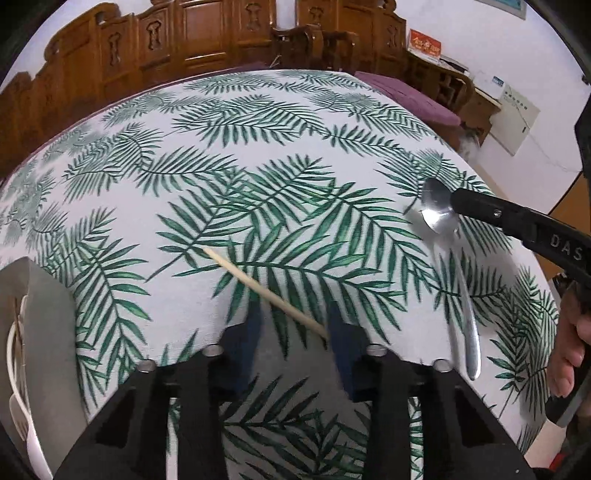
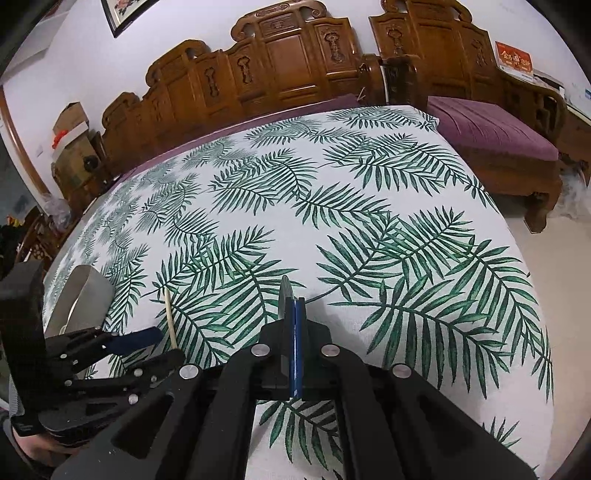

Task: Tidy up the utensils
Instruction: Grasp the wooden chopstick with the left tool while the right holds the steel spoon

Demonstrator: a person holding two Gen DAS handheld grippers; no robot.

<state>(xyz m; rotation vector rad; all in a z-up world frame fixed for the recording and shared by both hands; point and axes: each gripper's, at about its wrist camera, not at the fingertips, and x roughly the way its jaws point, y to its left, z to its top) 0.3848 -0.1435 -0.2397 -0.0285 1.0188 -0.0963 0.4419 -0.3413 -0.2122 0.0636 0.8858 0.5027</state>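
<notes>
right gripper (image 2: 293, 314) pinches the spoon (image 1: 437, 210); left gripper (image 1: 295, 325) wide around chopstick (image 1: 258, 284), far from table edges.

You are in a home's sitting room: carved wooden benches (image 2: 280, 66) with purple cushions (image 2: 491, 129) run along the tabletop's far edge, a framed picture (image 2: 122, 14) hangs on the white wall, cardboard boxes (image 2: 70, 129) stack in a corner, and a palm-leaf tablecloth (image 2: 332, 206) covers the tabletop.

Left gripper (image 1: 293, 332) spread apart above the table, right gripper (image 2: 293, 306) clamped together, extended forward.
</notes>
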